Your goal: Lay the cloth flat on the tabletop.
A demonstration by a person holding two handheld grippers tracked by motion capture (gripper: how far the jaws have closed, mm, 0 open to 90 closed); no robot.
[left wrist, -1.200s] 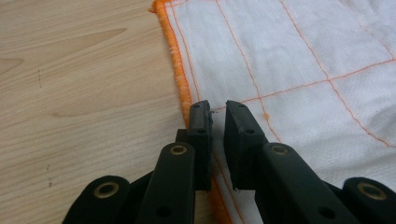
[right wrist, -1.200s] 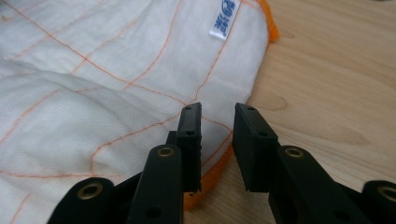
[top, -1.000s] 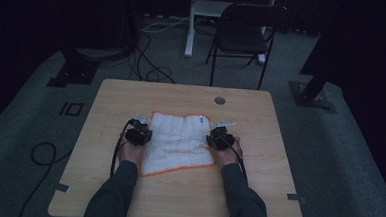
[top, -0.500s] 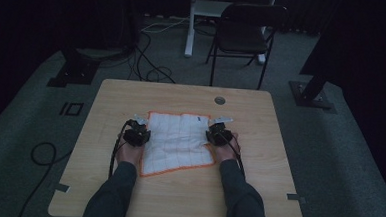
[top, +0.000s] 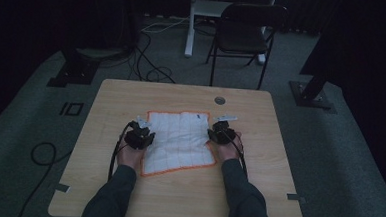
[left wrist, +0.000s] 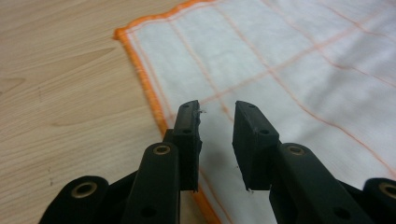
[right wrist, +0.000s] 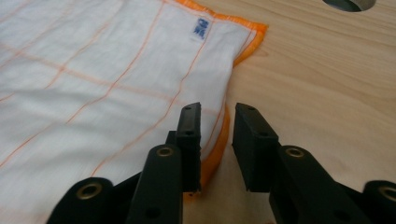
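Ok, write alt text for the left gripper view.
The left hand-held gripper hovers with its two black jaws slightly apart, nothing between them, having just been opening, over the left edge of a white cloth with thin orange grid lines and an orange hem. The cloth lies flat on a light wooden table, its corner visible at upper left.

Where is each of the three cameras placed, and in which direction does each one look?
High view: fixed above the person's side, looking forward and down on the table; both forearms, the left gripper and the right gripper show.
Left gripper view: rides on the left gripper, looking along its jaws, parted, over the cloth at its orange edge.
Right gripper view: rides on the right gripper, looking along its parted jaws at the cloth's opposite edge and blue label.
Shared: all three views show the white, orange-edged cloth on the wooden table.
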